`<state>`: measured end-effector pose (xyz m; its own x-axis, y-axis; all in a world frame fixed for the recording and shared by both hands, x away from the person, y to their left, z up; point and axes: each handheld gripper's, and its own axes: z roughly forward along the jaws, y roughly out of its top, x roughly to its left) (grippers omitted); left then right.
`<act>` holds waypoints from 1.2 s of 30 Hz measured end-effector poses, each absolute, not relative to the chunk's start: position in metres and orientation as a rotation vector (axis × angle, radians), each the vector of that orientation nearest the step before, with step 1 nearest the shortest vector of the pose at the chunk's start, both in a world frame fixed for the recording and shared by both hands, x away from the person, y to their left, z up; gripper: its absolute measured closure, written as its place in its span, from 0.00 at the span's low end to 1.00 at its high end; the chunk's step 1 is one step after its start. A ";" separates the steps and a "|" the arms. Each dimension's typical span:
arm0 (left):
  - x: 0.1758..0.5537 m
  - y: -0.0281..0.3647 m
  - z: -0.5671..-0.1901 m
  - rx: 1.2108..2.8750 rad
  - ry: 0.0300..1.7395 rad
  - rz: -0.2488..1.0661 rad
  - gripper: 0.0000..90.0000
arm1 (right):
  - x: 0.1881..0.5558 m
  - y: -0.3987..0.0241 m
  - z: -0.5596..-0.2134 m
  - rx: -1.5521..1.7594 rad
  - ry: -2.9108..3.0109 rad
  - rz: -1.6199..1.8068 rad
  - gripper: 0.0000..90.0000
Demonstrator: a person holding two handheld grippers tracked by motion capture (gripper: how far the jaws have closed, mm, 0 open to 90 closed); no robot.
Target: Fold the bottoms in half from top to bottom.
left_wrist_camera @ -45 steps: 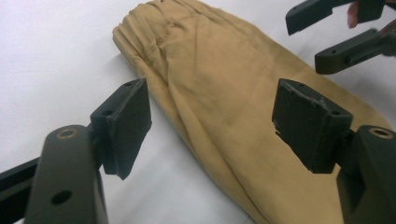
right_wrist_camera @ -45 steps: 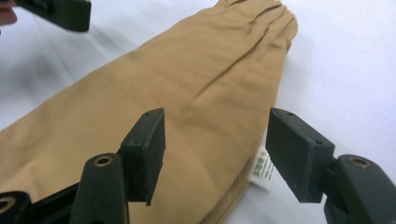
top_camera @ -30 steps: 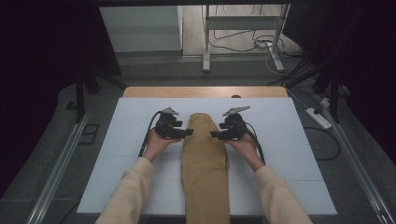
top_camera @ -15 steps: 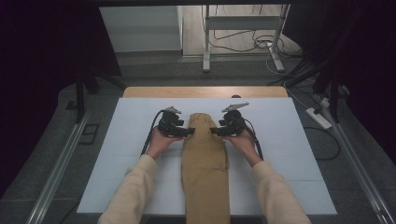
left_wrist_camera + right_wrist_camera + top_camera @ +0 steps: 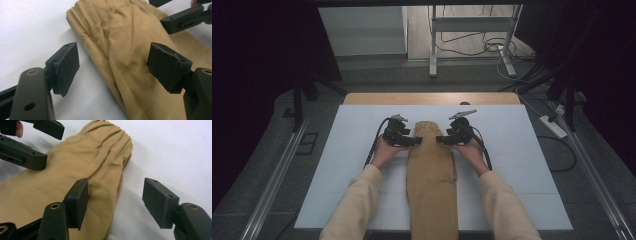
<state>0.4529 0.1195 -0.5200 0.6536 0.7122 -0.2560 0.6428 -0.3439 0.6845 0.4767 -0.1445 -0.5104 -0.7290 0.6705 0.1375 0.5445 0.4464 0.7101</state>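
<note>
Tan trousers (image 5: pixel 432 172), folded into a long strip, lie down the middle of the white table top (image 5: pixel 522 145), gathered waistband (image 5: pixel 100 22) at the far end. My left gripper (image 5: pixel 414 141) is at the strip's left edge just below the waistband, open. Its jaws straddle the cloth edge (image 5: pixel 113 68), one pad (image 5: pixel 167 66) over the fabric, the other over bare table. My right gripper (image 5: pixel 440 140) mirrors it at the right edge, open, with the fold (image 5: pixel 110 195) between its pads. Each gripper view also shows the other gripper's jaws farther off across the trousers.
A wooden strip (image 5: pixel 432 98) borders the table's far edge. Beyond it stand metal stand legs (image 5: pixel 432 45) with cables on the floor. A power strip (image 5: pixel 553 126) lies on the floor at right. Metal rails (image 5: pixel 277 175) run along both sides. The trousers' lower end hangs over the near edge.
</note>
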 end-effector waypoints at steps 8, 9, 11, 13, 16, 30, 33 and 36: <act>0.456 0.122 -0.526 2.079 1.077 0.093 0.27 | 0.480 -0.143 -0.519 1.085 2.557 1.102 0.40; 0.456 0.123 -0.526 2.082 1.077 0.093 0.27 | 0.481 -0.143 -0.520 1.089 2.560 1.096 0.40; 0.456 0.123 -0.527 2.086 1.078 0.088 0.27 | 0.482 -0.145 -0.521 1.112 2.560 1.113 0.40; 0.457 0.123 -0.527 2.092 1.080 0.091 0.27 | 0.482 -0.145 -0.522 1.112 2.565 1.106 0.39; 0.457 0.122 -0.529 2.097 1.085 0.087 0.27 | 0.482 -0.143 -0.523 1.098 2.571 1.090 0.39; 0.458 0.116 -0.536 2.121 1.081 0.075 0.31 | 0.479 -0.135 -0.524 1.007 2.588 1.034 0.43; 0.457 0.113 -0.536 2.125 1.055 0.051 0.36 | 0.478 -0.134 -0.524 1.000 2.592 1.040 0.48; 0.455 0.110 -0.535 2.129 1.050 0.045 0.41 | 0.478 -0.134 -0.524 1.005 2.608 1.066 0.58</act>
